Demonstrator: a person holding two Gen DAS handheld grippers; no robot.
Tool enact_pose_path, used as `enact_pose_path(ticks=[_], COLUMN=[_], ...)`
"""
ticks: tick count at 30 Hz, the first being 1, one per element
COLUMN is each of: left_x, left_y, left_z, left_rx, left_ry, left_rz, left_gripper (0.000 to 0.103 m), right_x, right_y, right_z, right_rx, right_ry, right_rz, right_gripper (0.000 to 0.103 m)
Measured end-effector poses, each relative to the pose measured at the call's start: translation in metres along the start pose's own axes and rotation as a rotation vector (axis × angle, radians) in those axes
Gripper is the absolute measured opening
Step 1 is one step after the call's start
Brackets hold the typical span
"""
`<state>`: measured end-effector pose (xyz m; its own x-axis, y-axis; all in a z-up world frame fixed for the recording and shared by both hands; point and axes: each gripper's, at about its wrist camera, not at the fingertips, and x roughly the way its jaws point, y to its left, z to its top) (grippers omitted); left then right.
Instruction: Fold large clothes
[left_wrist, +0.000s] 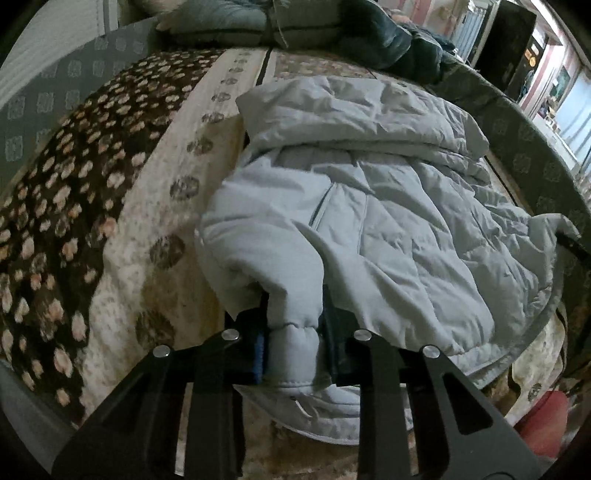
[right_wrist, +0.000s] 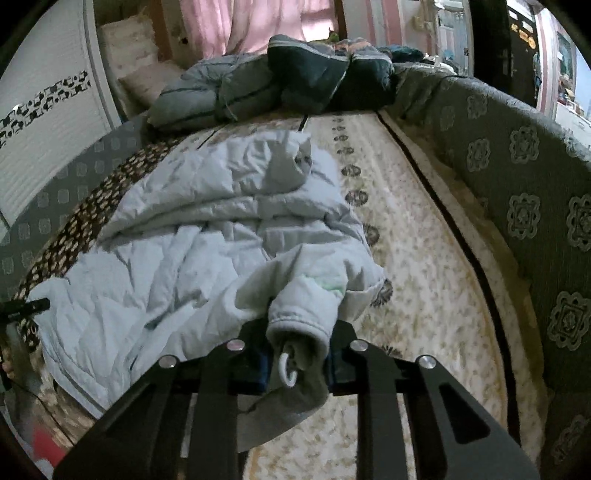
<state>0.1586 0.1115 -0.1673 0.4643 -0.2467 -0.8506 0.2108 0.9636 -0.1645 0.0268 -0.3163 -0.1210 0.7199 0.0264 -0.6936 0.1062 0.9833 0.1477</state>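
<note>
Left wrist view: the left gripper is clamped on a cuffed edge of the pale grey jacket, which lies crumpled on the patterned blanket. The right gripper pinches the jacket's near hem. Right of the jacket the blanket lies bare; beyond it, folded dark clothes are piled.

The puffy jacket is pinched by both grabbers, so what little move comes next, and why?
Probably carry both pinched ends forward over the pale blue jacket toward its far end. The left gripper is clamped on a cuffed corner, the right gripper on a bunched edge with a white loop, and the rest lies crumpled on the patterned blanket, so the fold isn't made yet.
</note>
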Motion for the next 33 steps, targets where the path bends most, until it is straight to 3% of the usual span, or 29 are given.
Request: enact_pose_path(ticks=[10, 20, 23, 29, 33], left_x=[-0.017, -0.028, -0.018, 0.018, 0.036], left_y=[0.003, -0.006, 0.0, 0.005, 0.021], left_z=[0.056, 0.151, 0.185, 0.252, 0.303], left_rx=[0.005, -0.117, -0.187, -0.17, -0.212], left_ry=[-0.045, -0.224, -0.25, -0.261, -0.279], left_rz=[0.01, 0.038, 0.041, 0.128, 0.148], left_gripper=[0.022, 0.022, 0.022, 0.022, 0.022], right_x=[0.004, 0.021, 0.036, 0.081, 0.115], right_y=[0.007, 0.005, -0.002, -0.002, -0.015], right_z=[0.062, 0.148, 0.18, 0.245, 0.287], right_rx=[0.006, 0.045, 0.09, 0.101, 0.151], right_ry=[-0.016, -0.114, -0.14, -0.169, -0.182], right_rz=[-0.006, 0.03, 0.036, 0.002, -0.012], right_gripper=[0.021, 0.021, 0.02, 0.019, 0.019])
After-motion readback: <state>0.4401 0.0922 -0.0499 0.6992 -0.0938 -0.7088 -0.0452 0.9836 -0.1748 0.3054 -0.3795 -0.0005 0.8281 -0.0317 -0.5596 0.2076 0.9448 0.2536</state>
